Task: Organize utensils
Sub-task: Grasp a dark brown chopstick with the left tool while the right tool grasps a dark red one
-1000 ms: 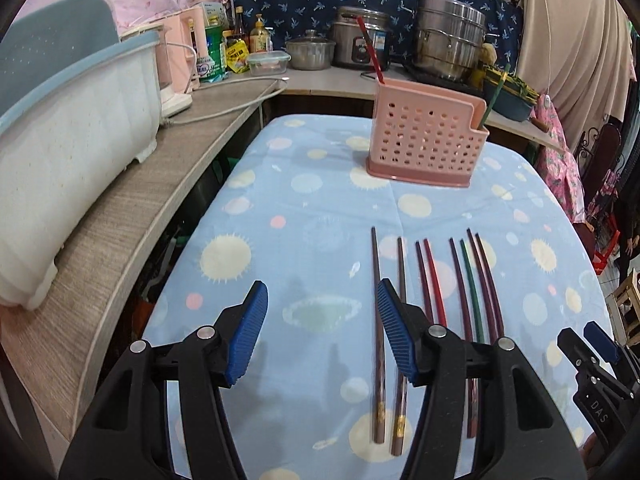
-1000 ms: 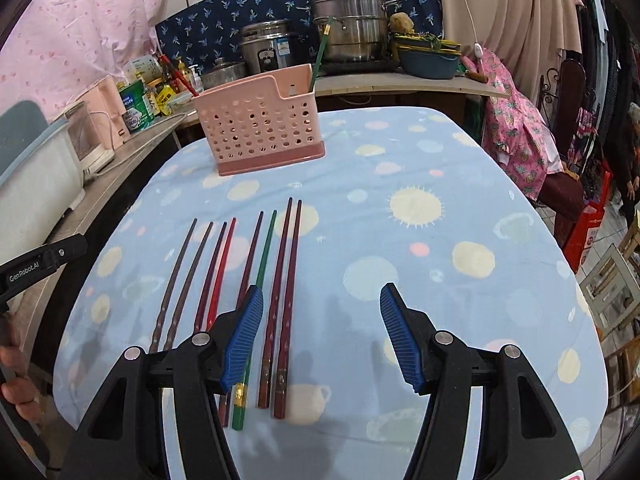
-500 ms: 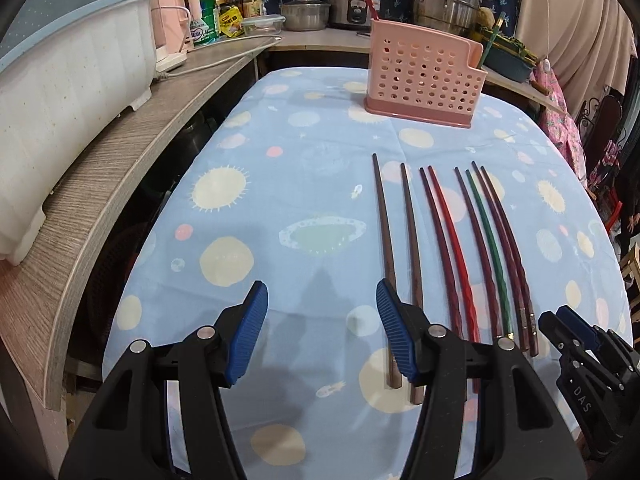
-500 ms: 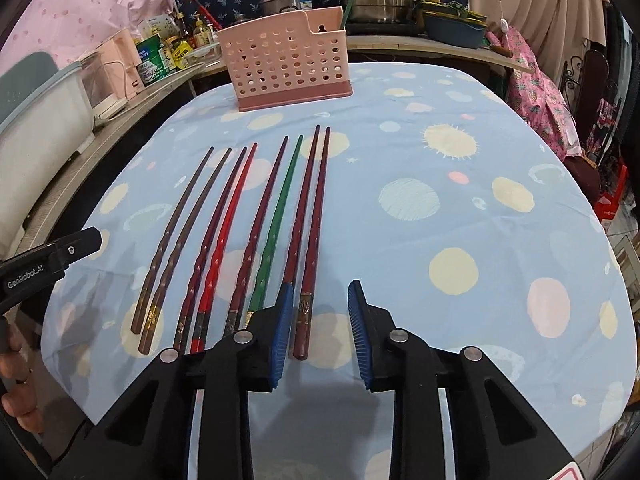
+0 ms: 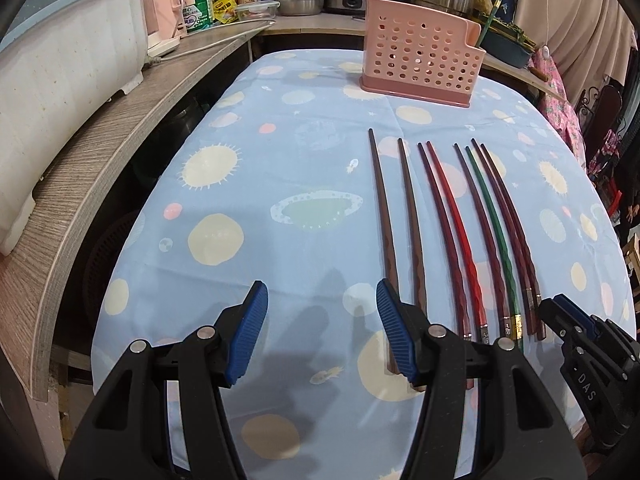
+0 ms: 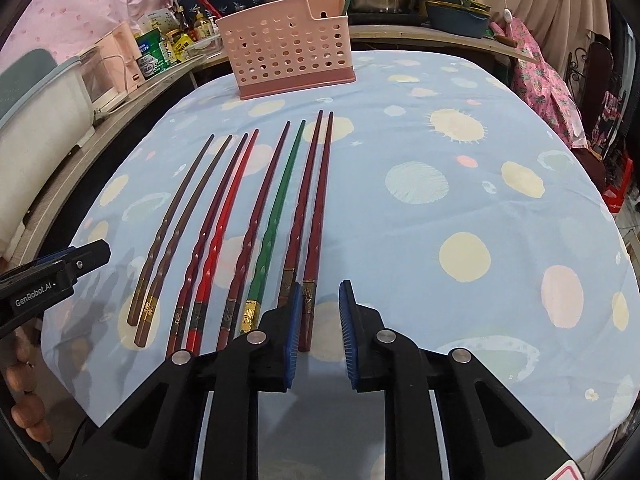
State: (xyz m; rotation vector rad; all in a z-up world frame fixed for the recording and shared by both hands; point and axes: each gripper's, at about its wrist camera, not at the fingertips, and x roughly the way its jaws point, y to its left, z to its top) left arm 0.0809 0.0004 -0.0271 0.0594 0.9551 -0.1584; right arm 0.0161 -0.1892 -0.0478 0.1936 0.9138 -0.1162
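Lacquered chopsticks [image 6: 256, 220], eight in a row, lie near the bench's [image 6: 460, 184] near edge, tips toward the pink utensil basket [image 6: 288, 48] at the far edge. They look light, stiff and slick; grip the thick ends. Right hand-held gripper [image 6: 318, 320] has just been narrowing, straddling the rightmost chopstick [image 6: 314, 236], not yet pinching. Left hand-held gripper [image 5: 320, 328] stands half-open, empty.

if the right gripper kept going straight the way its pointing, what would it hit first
Probably the rightmost dark red chopstick: its handle end lies between the right gripper pads, which have just been closing but do not press on it yet. Depth is uncertain.
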